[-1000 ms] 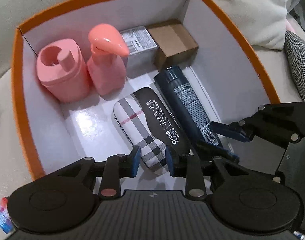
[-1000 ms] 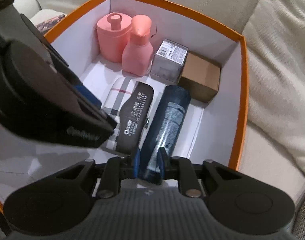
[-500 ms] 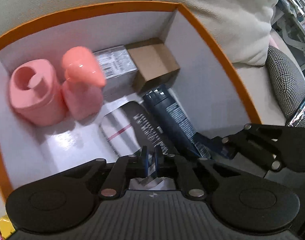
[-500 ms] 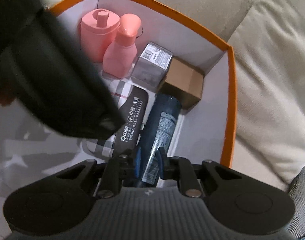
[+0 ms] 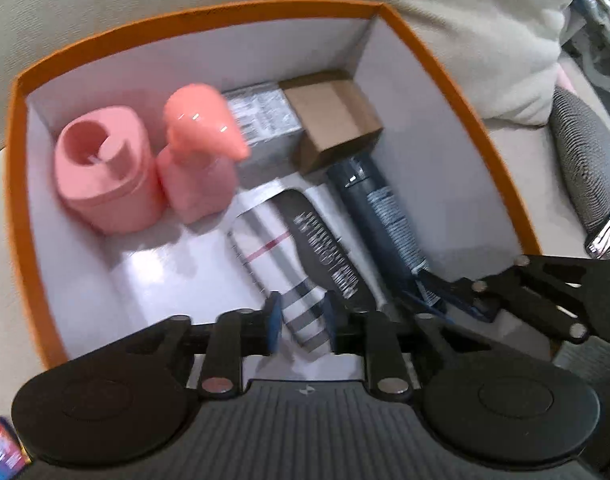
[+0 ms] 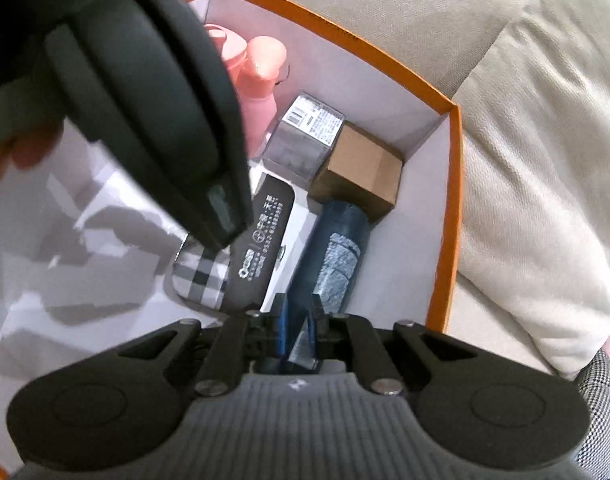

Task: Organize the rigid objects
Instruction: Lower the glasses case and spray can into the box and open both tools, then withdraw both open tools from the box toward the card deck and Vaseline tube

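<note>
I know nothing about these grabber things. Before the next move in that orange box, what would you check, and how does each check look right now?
1. Right gripper holding the dark blue tube: ok, shut on its flat near end.
2. Left gripper empty: ok, its jaws have just been opening above the plaid case, and the pads are not pressing it.
3. Tube's far end free: not ok, it seems to butt against the brown carton.
4. Room beside the tube: ok, bare floor shows toward the case and toward the orange box wall.
5. Pink spray bottle and pink container upright: ok.
</note>
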